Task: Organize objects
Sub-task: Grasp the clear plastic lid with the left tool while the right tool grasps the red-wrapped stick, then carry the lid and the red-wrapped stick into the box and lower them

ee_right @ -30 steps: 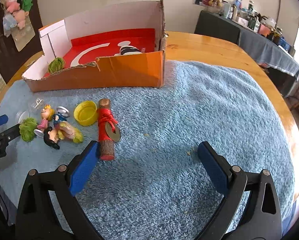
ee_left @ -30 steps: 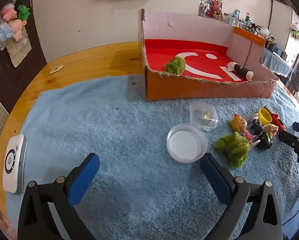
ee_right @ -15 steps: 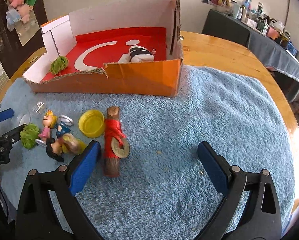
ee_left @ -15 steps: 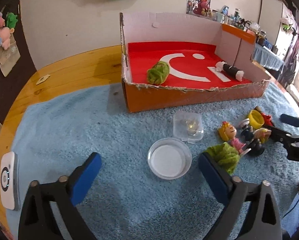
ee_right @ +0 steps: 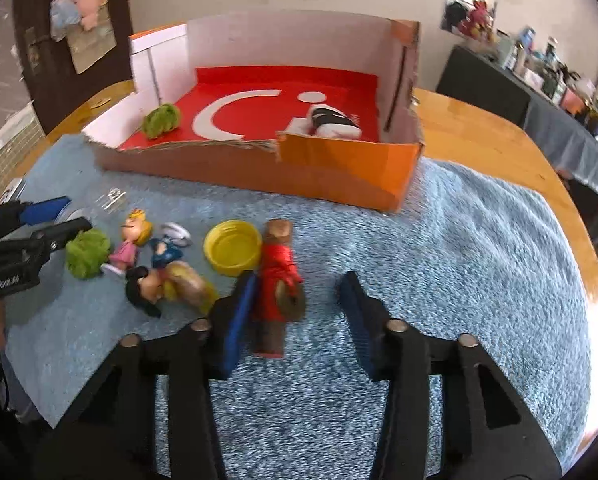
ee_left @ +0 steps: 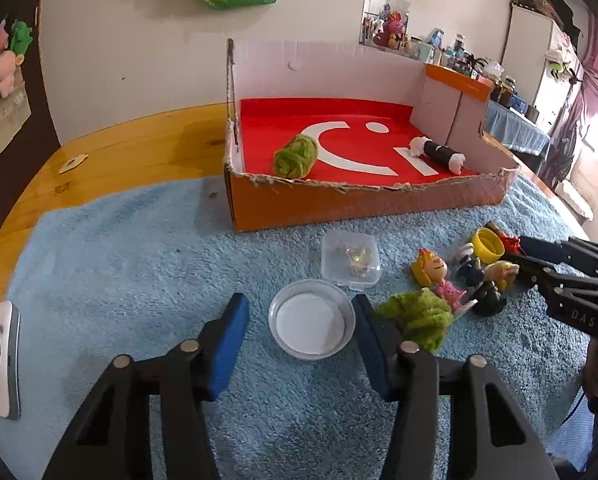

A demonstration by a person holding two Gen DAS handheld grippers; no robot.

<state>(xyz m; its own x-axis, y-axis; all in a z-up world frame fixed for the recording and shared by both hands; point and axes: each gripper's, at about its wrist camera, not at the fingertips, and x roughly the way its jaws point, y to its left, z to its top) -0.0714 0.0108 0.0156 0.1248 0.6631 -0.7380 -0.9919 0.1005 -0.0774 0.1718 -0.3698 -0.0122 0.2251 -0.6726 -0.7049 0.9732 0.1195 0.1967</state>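
Worktop (ee_left: 131, 152): blue rug, box (ee_left: 339, 204) at back
Left tongs (ee_left: 297, 322): closing, narrow round the dish (ee_left: 311, 323), no grip
Right tongs (ee_right: 297, 300): closing beside the stick (ee_right: 276, 280), empty
Next: pinch, lift, box them

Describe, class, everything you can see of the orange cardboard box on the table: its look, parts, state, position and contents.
The orange cardboard box is a shallow open tray with no lid. Its outside is orange, its inner walls pale, and its floor red with white curved and dot markings. The near wall is low with a ragged, torn top edge, while the back wall stands taller. It sits upright at the far edge of the blue fluffy mat. Inside lie a green yarn bundle and a black roll with white ends. No gripper touches it.
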